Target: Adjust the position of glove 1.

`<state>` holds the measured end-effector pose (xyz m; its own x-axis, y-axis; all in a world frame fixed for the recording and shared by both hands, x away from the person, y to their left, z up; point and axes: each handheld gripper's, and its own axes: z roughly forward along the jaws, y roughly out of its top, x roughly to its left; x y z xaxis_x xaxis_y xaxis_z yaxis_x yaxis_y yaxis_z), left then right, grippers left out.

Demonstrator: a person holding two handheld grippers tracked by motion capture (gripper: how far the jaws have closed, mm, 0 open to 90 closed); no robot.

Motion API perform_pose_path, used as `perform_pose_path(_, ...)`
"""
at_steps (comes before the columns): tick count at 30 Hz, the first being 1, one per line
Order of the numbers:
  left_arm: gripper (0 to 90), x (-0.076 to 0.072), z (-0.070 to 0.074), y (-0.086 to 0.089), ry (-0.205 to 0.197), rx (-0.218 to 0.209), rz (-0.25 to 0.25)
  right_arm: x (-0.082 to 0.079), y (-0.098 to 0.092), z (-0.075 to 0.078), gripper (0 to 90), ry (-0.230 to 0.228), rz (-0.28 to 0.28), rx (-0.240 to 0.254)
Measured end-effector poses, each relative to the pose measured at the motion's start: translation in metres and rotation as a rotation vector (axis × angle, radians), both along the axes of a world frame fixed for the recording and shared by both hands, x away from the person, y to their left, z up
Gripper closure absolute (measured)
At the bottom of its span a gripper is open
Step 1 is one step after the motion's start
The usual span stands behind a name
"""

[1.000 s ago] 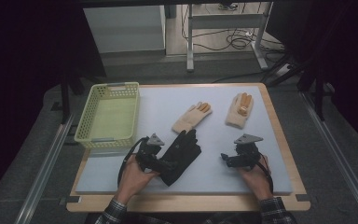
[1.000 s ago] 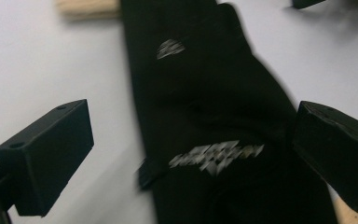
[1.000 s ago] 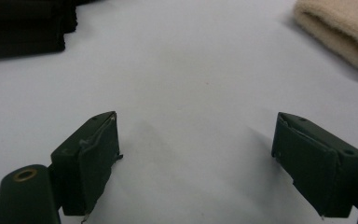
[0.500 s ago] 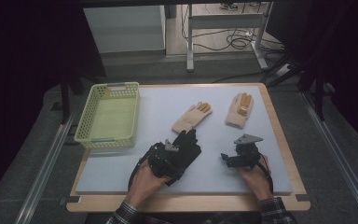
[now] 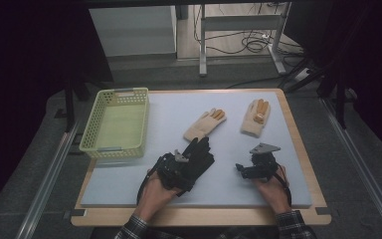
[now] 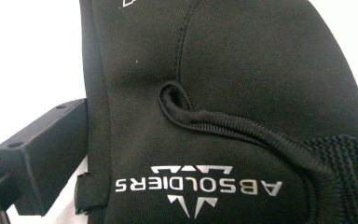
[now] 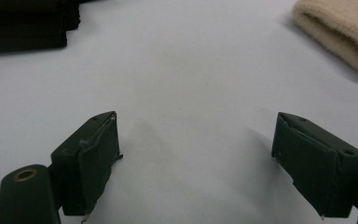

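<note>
A black glove (image 5: 202,153) lies on the pale blue mat (image 5: 229,191) near the front, its fingers pointing away from me. My left gripper (image 5: 179,168) is pushed in over its cuff end. In the left gripper view the glove (image 6: 242,70), printed ABSOLDIERS, lies across the jaws; one finger (image 6: 42,158) stands wide at the left and the other is hidden under the fabric. Two beige gloves (image 5: 205,124) (image 5: 256,117) lie farther back. My right gripper (image 7: 196,154) (image 5: 243,171) rests open on bare mat, nothing between its fingers.
A pale green mesh basket (image 5: 117,148) stands at the left of the table. The wooden table edge (image 5: 199,217) runs along the front. In the right gripper view a beige cuff (image 7: 340,28) sits far right and black fabric (image 7: 23,23) far left.
My left gripper has slid to the right, from beside the black glove onto its cuff end. The right gripper has stayed where it was.
</note>
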<state>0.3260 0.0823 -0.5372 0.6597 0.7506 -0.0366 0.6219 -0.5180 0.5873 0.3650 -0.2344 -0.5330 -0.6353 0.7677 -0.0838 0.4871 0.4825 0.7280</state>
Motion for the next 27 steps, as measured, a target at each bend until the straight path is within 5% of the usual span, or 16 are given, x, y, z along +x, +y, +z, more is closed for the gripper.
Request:
perform_pose_path(5, 7.9, -0.002, 0.005, -0.001, 0.017, 0.01, -0.001, 0.0, 0.0, 0.0, 14.7, -0.001, 0.0, -0.002)
perform_pose_path(13, 50.0, -0.009, 0.015, -0.001, -0.012, 0.043, -0.044, 0.0, 0.0, 0.0, 14.7, -0.003, 0.0, -0.003)
perform_pose_path(18, 68.7, -0.011, 0.022, 0.004, -0.034, 0.0, -0.069, 0.0, 0.0, 0.0, 14.7, -0.005, 0.0, -0.003)
perform_pose_path(27, 72.3, -0.018, 0.038, 0.009, -0.074, -0.008, -0.075, -0.001, 0.001, 0.0, 14.7, -0.008, 0.0, -0.006)
